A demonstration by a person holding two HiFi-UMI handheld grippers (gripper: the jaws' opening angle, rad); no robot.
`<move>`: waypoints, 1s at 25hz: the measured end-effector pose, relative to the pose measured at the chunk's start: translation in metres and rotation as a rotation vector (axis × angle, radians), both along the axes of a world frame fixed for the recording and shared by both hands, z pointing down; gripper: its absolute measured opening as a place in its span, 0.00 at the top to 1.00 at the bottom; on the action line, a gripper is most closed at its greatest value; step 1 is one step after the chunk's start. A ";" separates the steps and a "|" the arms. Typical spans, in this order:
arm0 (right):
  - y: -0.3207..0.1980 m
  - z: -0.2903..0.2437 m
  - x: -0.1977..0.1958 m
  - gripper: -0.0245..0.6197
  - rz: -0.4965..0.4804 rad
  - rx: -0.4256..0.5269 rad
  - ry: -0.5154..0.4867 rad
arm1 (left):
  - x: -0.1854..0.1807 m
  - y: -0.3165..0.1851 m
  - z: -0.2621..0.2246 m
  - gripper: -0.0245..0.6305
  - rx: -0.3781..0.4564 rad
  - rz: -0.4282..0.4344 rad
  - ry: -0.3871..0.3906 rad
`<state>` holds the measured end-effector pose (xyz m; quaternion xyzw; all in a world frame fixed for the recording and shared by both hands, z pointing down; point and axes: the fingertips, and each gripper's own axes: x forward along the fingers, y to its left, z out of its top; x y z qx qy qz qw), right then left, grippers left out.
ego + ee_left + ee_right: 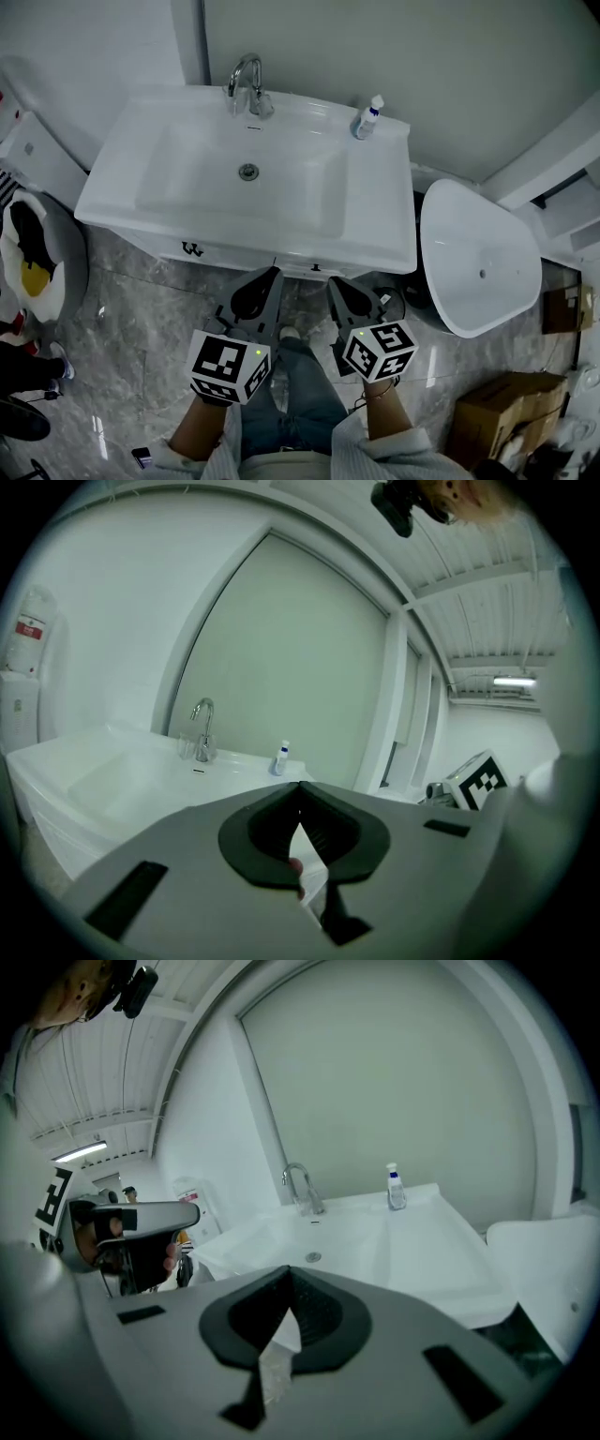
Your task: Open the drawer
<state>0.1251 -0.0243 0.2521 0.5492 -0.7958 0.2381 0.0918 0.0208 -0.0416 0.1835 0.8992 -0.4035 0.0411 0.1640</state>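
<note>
Approach step: my left gripper (270, 277) and right gripper (335, 284) are both pressed together, empty, near the drawer (225, 251) under the front edge of the sink (103, 202). Next I need a handhold there.

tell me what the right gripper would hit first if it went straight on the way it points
Most likely the white sink. The right gripper, jaws shut, looks over the sink's front rim and is angled slightly down toward the basin. Depth is unclear, so I cannot tell whether it would meet the rim or the bowl.
</note>
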 end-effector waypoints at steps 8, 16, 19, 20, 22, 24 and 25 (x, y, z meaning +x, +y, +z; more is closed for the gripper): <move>0.001 0.033 -0.001 0.95 0.023 -0.044 0.000 | 0.002 -0.002 0.034 0.94 -0.031 0.019 -0.001; -0.008 0.074 0.005 0.95 0.047 -0.069 -0.005 | 0.006 -0.004 0.079 0.94 -0.068 0.023 -0.004; -0.010 0.088 0.005 0.95 0.046 -0.074 0.000 | 0.006 -0.005 0.095 0.94 -0.078 0.023 -0.004; -0.011 0.093 0.005 0.95 0.045 -0.077 0.000 | 0.006 -0.006 0.100 0.94 -0.080 0.021 -0.003; -0.013 0.104 0.006 0.95 0.046 -0.082 0.000 | 0.005 -0.008 0.111 0.94 -0.084 0.017 -0.001; -0.013 0.117 0.007 0.95 0.054 -0.088 -0.001 | 0.002 -0.009 0.122 0.94 -0.086 0.010 0.000; -0.013 0.124 0.007 0.95 0.059 -0.091 -0.003 | 0.001 -0.009 0.127 0.94 -0.087 0.006 0.000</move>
